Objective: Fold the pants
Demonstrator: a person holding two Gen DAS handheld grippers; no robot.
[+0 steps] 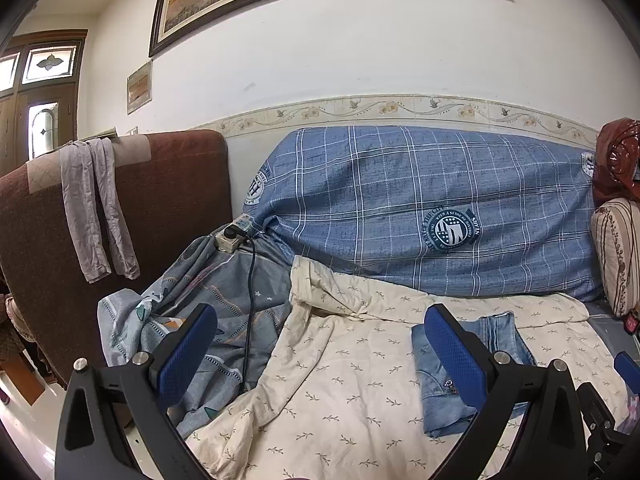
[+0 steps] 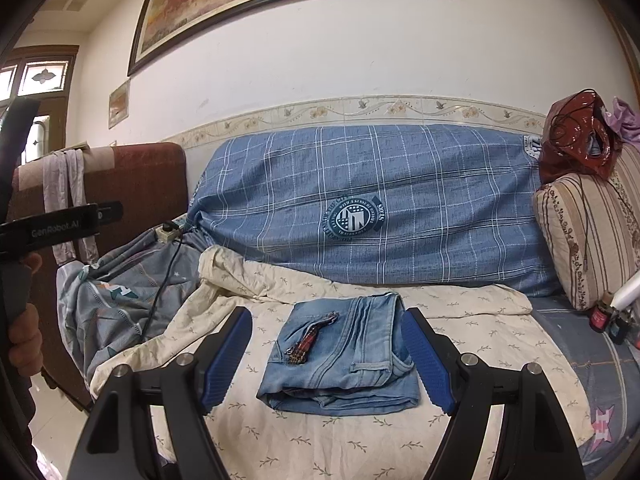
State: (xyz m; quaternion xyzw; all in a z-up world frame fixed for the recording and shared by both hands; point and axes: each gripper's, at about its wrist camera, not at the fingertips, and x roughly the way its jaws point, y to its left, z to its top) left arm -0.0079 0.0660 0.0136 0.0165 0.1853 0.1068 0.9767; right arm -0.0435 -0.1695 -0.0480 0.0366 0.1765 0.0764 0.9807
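The light blue denim pants (image 2: 340,356) lie folded into a compact rectangle on the cream leaf-print sheet (image 2: 360,436), with a small red patterned tag on top. In the left wrist view the pants (image 1: 440,396) sit at the right, partly behind my right finger pad. My right gripper (image 2: 326,354) is open, held above and in front of the pants, touching nothing. My left gripper (image 1: 320,350) is open and empty, above the sheet to the left of the pants. The left gripper's handle (image 2: 52,228) and a hand show at the left edge of the right wrist view.
A blue plaid bolster (image 2: 380,208) runs along the wall behind. A grey patterned quilt (image 1: 192,320) with a power strip (image 1: 234,234) and black cable lies at left. A brown armchair (image 1: 160,200) stands left; a striped cushion (image 2: 588,232) and small bottles (image 2: 612,320) sit right.
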